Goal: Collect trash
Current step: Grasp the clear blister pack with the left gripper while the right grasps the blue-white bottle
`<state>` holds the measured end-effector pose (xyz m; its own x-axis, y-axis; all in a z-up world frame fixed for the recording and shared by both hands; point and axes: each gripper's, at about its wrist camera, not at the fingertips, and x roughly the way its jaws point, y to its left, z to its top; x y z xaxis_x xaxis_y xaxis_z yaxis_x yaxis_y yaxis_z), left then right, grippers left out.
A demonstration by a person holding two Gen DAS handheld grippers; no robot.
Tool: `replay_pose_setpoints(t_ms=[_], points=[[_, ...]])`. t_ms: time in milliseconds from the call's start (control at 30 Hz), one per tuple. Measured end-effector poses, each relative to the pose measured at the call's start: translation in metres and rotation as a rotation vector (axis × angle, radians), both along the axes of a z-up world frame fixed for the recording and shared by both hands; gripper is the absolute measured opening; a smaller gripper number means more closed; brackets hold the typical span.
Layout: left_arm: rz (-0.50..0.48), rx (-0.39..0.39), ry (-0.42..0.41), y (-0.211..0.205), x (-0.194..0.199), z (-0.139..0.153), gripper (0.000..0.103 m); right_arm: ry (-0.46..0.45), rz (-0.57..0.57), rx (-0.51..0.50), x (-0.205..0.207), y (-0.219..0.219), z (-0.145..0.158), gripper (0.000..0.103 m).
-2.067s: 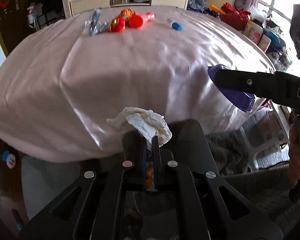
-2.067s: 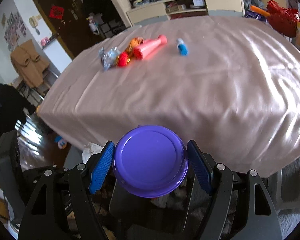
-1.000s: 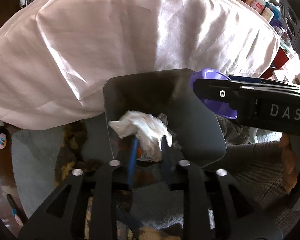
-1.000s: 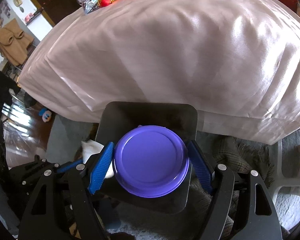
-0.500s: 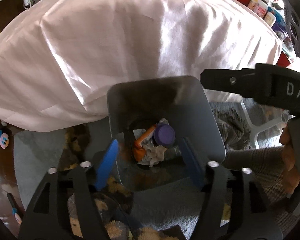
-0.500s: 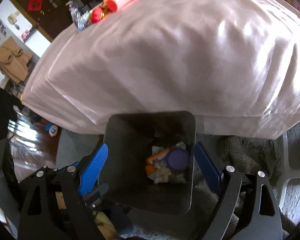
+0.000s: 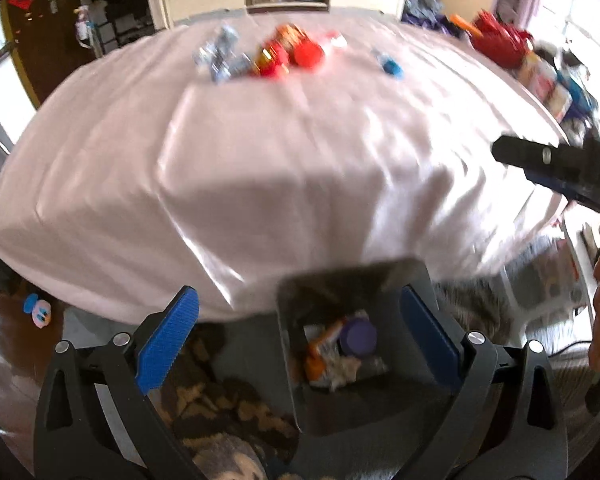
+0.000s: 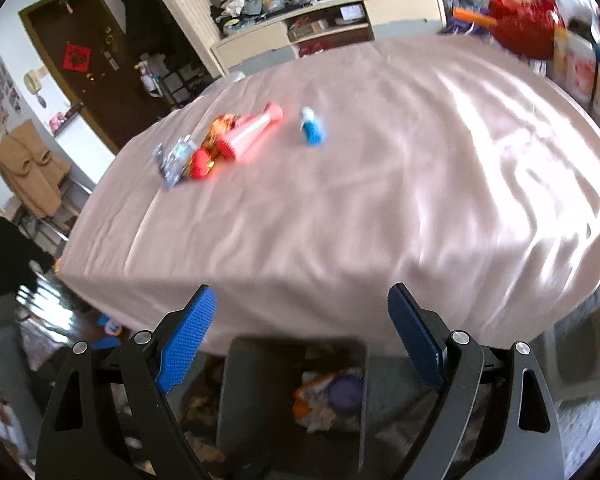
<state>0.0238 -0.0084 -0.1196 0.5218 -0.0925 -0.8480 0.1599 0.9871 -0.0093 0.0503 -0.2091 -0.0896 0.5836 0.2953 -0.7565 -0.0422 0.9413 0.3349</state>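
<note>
My left gripper [image 7: 300,336] is open and empty above a dark bin [image 7: 416,280] on the floor below the table's near edge. The bin holds a purple lid [image 7: 358,336], tissue and an orange wrapper. My right gripper [image 8: 302,336] is open and empty above the same bin [image 8: 260,392]. On the far side of the pink tablecloth [image 8: 380,208] lie a silver wrapper [image 8: 174,158], red and orange pieces [image 8: 204,160], a pink cone [image 8: 252,128] and a blue cap [image 8: 312,128]. The right gripper's arm shows in the left wrist view [image 7: 556,168].
Red bags and packages [image 8: 528,28] sit at the table's far right edge. A cabinet [image 8: 328,24] stands behind the table. A patterned rug [image 7: 220,408] lies by the bin. A small toy [image 7: 38,310] lies on the floor at left.
Both grippers opened and dropped the tissue and the purple lid into the bin. Both have since tilted up, so the table top is back in view.
</note>
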Motion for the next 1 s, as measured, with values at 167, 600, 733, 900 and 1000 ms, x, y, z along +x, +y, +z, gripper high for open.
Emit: replay_pose_setpoints(t_ms=[167,600,733,900,1000], points=[[0.045,0.024,-0.057,0.013,0.038,0.024,0.095,-0.008,-0.021,-0.038,0.035,-0.005,0.006,0.088],[0.138,0.022,-0.158,0.039,0.143,0.049,0.094,-0.042,-0.03,-0.064,0.127,-0.001,-0.001,0.062],[0.135,0.042,-0.182,0.039,0.165,0.049,0.086,-0.045,-0.007,-0.07,0.147,0.012,-0.004,0.055],[0.144,0.054,-0.209,0.04,0.192,0.052,0.083,-0.051,0.009,-0.084,0.164,0.021,-0.007,0.054],[0.14,0.049,-0.204,0.038,0.202,0.047,0.083,-0.033,0.013,-0.081,0.173,0.023,-0.014,0.054]])
